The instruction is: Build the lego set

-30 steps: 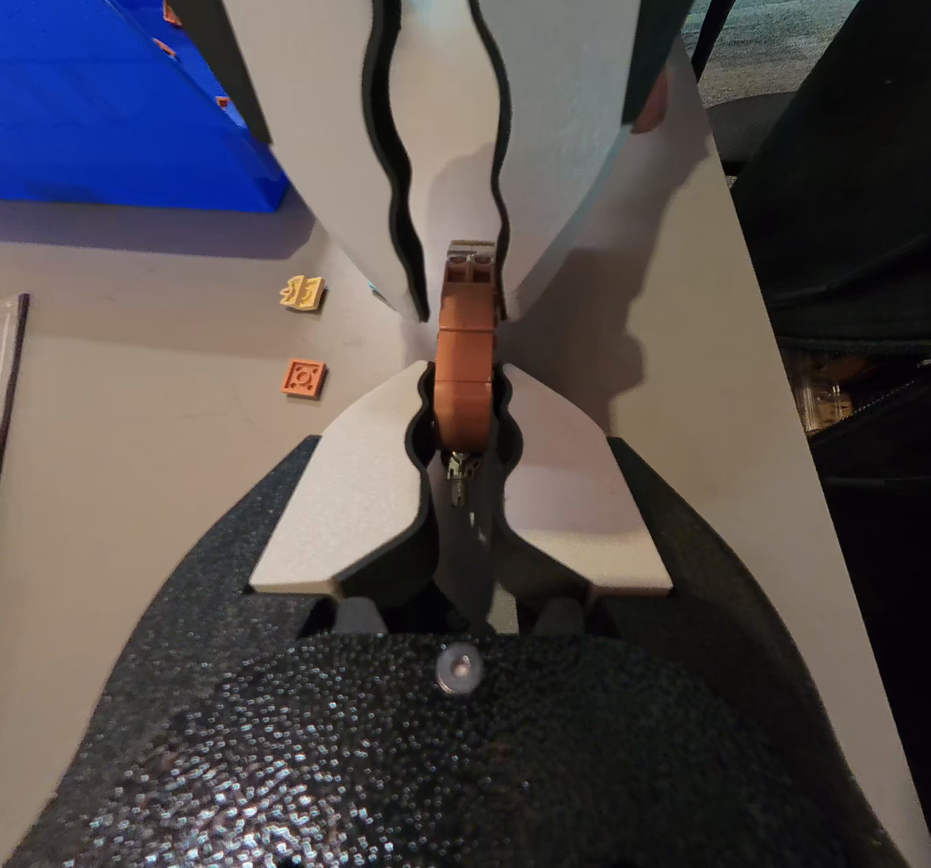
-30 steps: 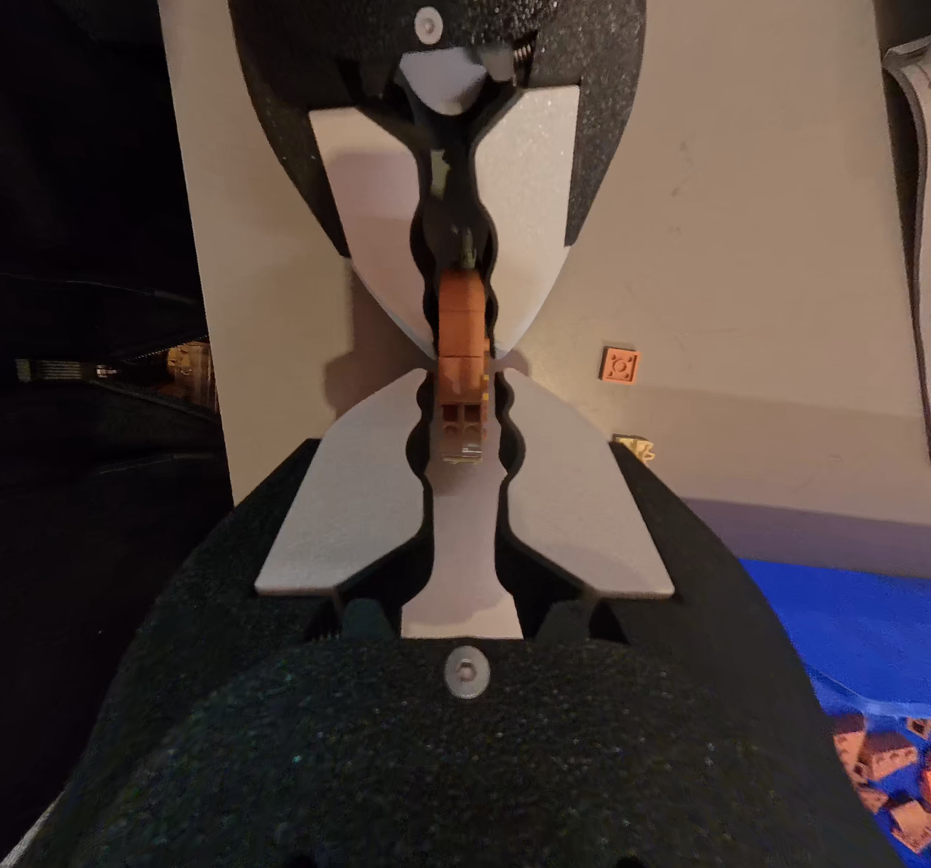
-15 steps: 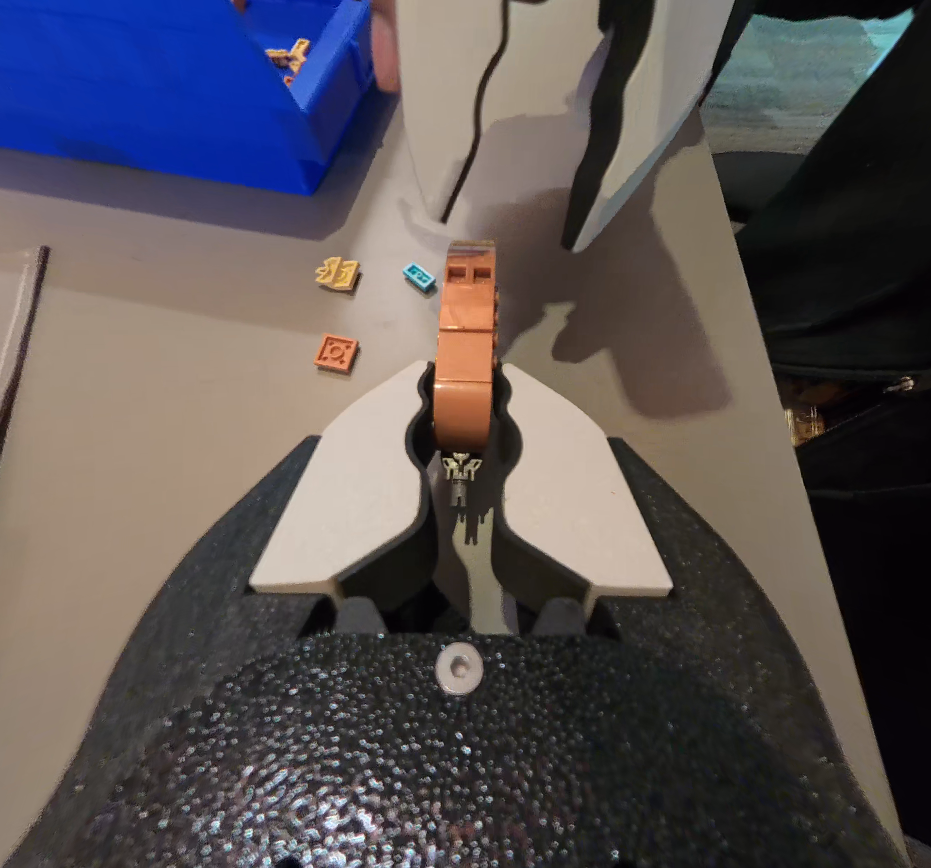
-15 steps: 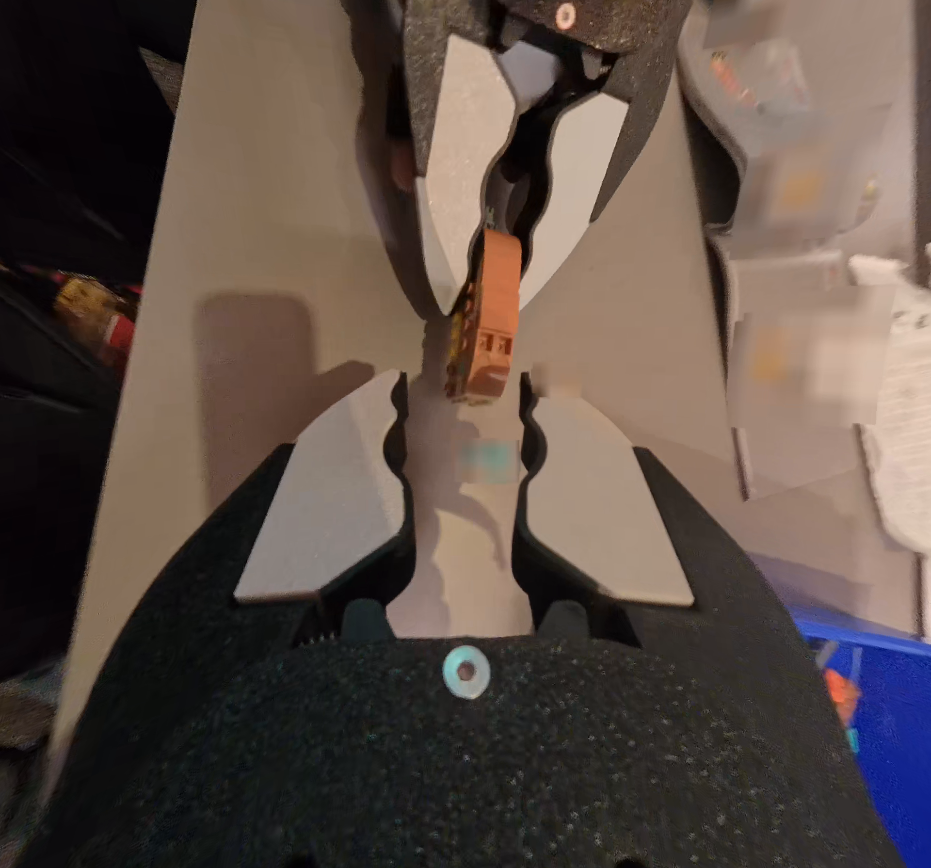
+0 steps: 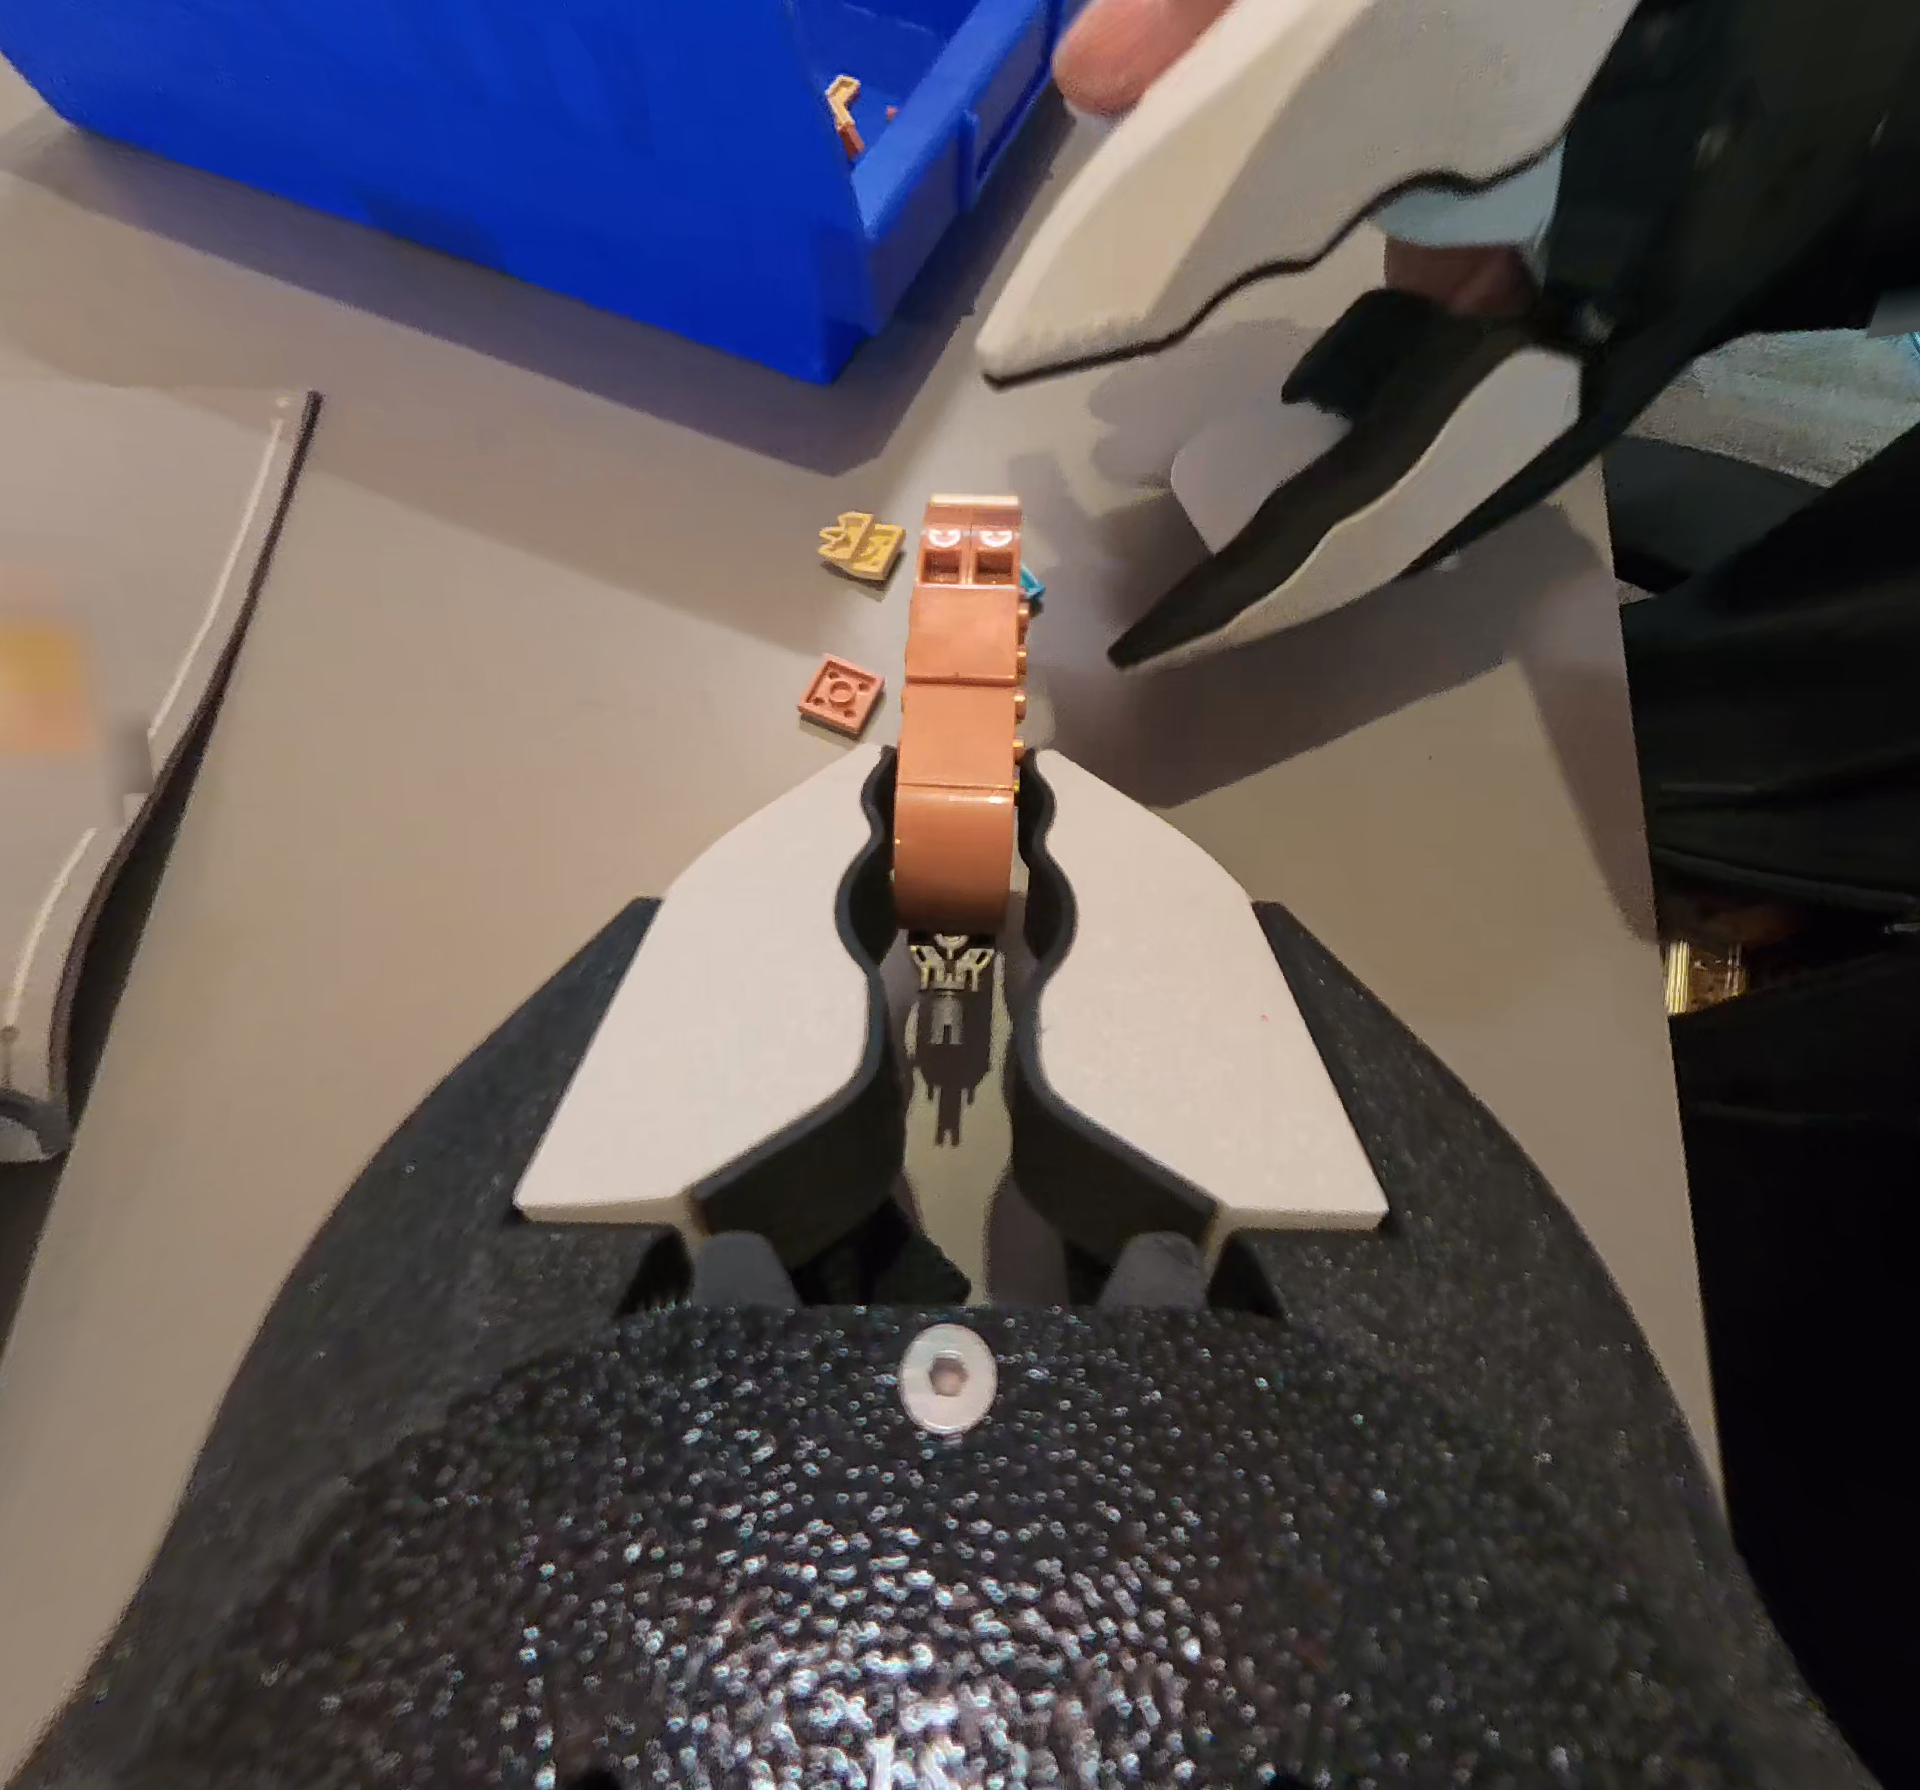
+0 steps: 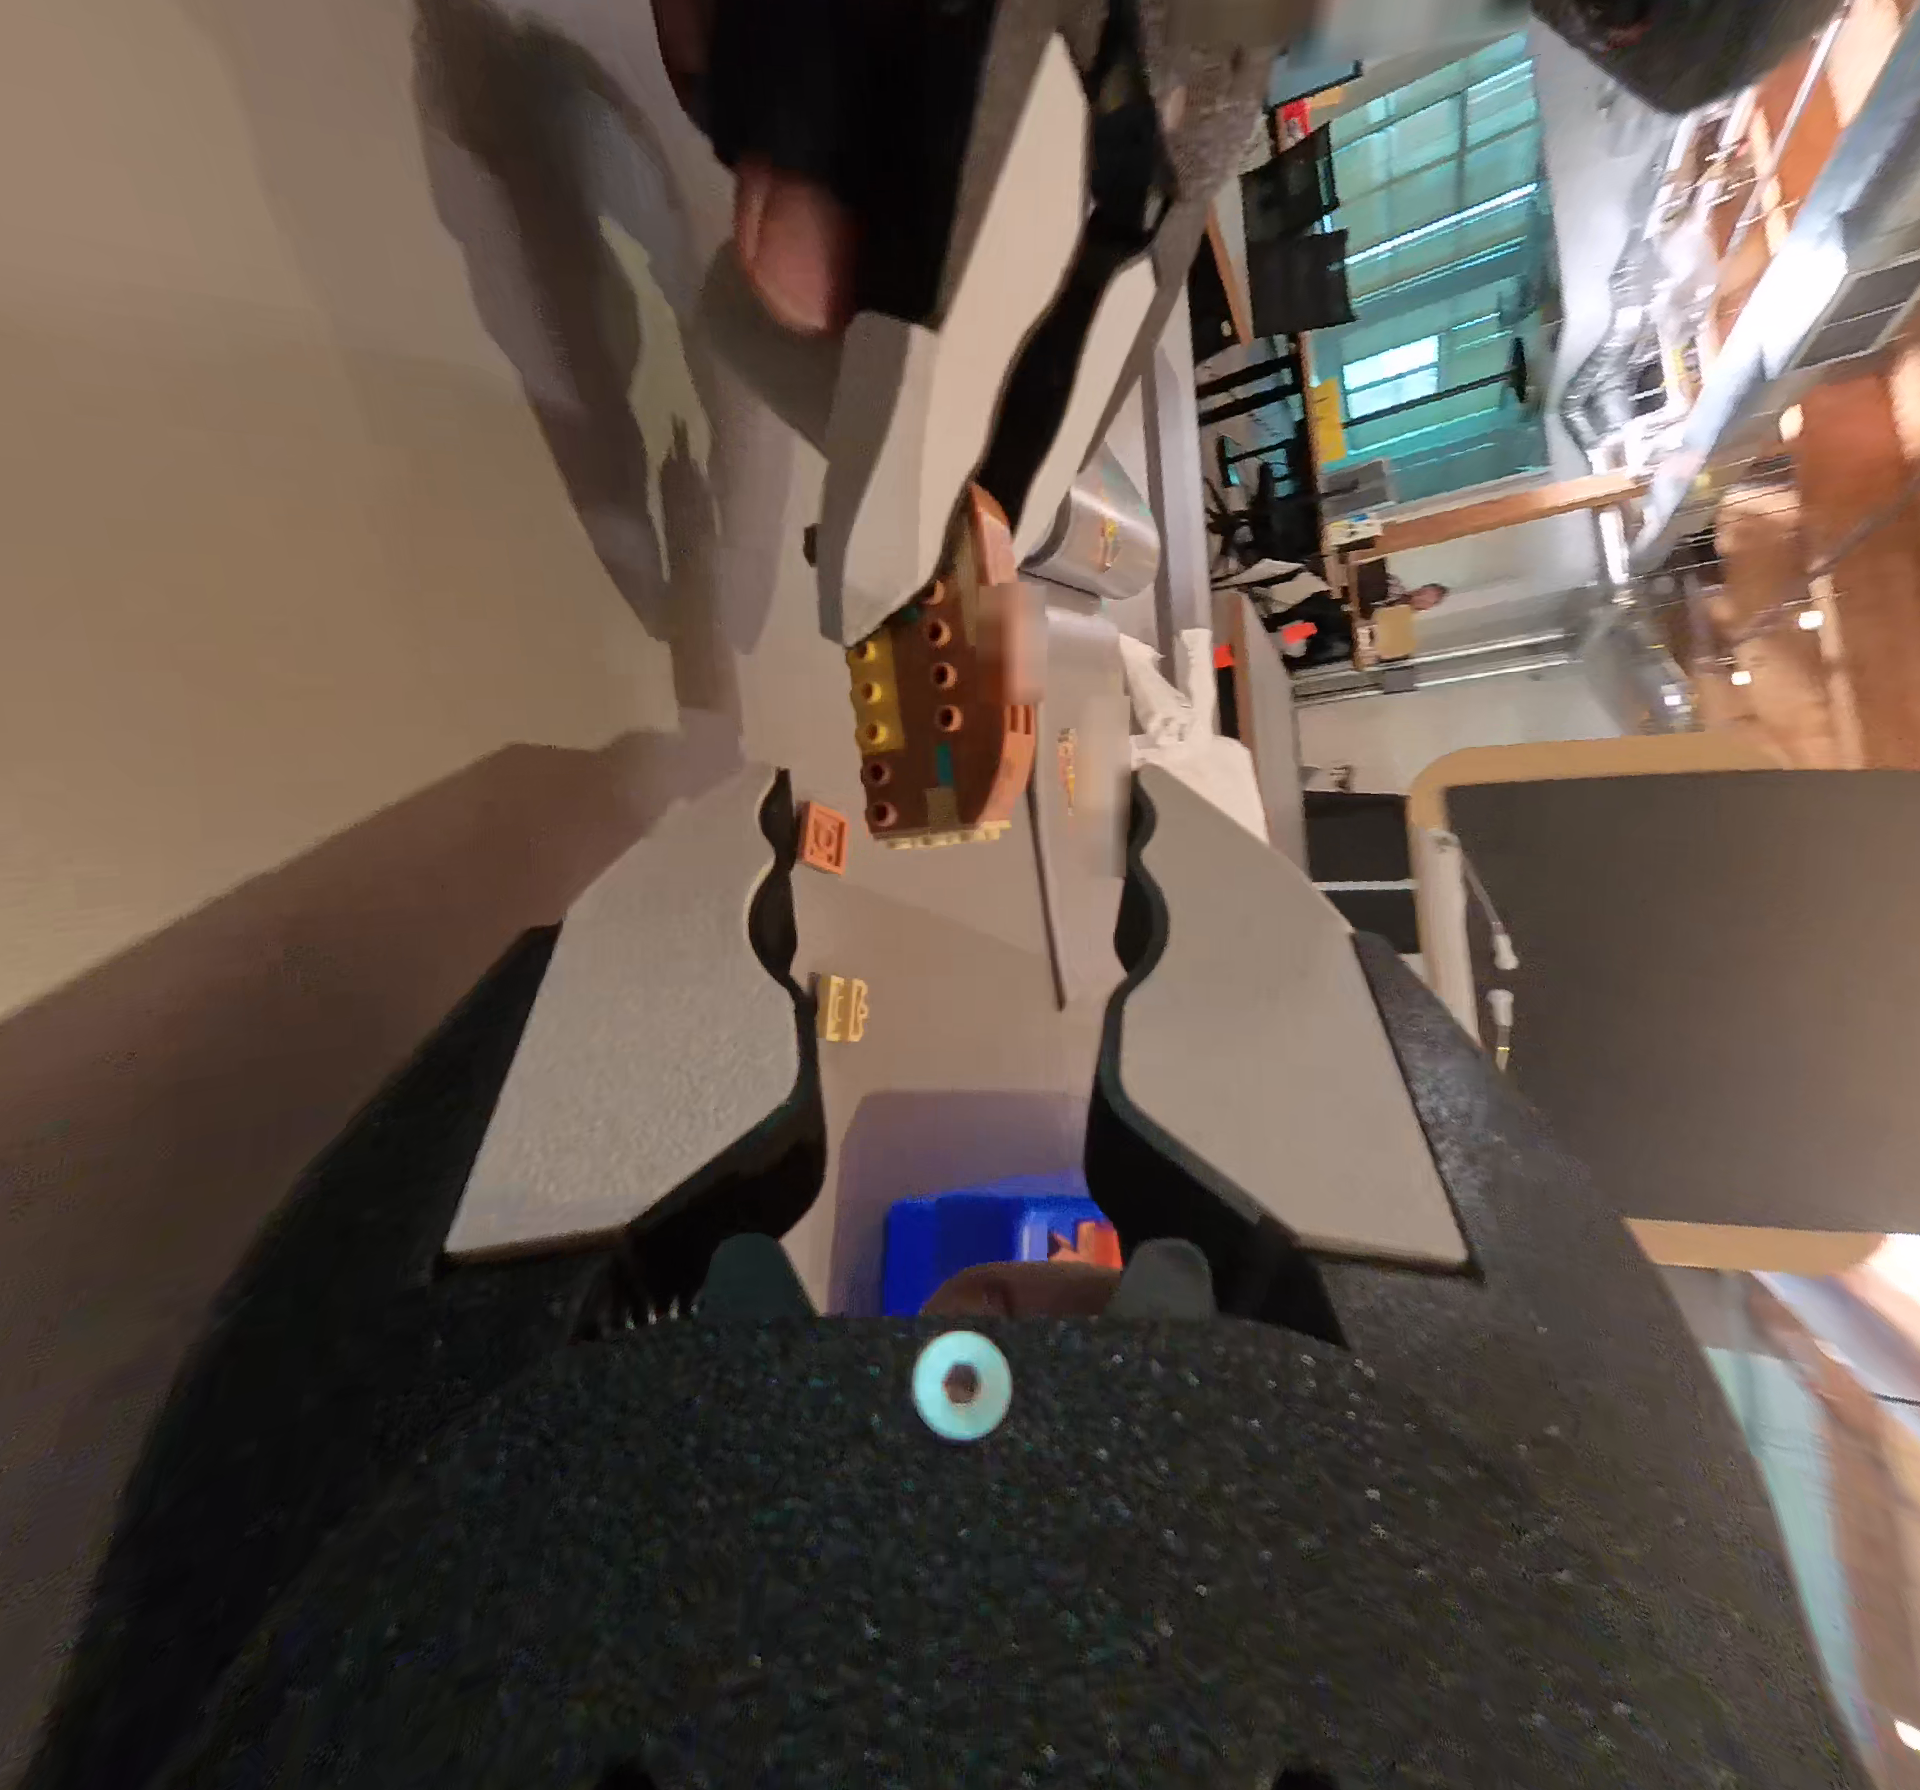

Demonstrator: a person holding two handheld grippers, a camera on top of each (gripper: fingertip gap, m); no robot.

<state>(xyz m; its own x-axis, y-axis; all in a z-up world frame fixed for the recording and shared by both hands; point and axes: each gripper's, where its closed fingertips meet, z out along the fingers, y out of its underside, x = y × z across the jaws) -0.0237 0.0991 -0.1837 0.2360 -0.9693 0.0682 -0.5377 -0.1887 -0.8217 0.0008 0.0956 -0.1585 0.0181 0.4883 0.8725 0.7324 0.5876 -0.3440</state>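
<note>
My left gripper [image 5: 956, 764] is shut on a brown lego assembly [image 5: 961, 680], which stands on edge above the grey table [image 5: 468, 857]. The right wrist view shows the assembly [image 6: 925, 712] from the side, with brown and yellow studs. My right gripper [image 6: 956, 795] is open and empty, a short way off the assembly's free end and rolled sideways. In the left wrist view it [image 5: 1060, 504] hovers at the upper right, blurred, with a person's fingers on it.
A blue bin [image 5: 520, 78] with loose pieces stands at the back left. An orange square tile [image 5: 842, 693], a yellow piece [image 5: 860, 543] and a teal piece [image 5: 1034, 582] lie on the table beside the assembly. A flat grey booklet [image 5: 104, 701] lies left. The table edge [image 5: 1621, 805] runs at right.
My right gripper opened, let go of the assembly, drew back and rolled sideways. My left gripper kept its hold on the assembly and pulled back from the bin.
</note>
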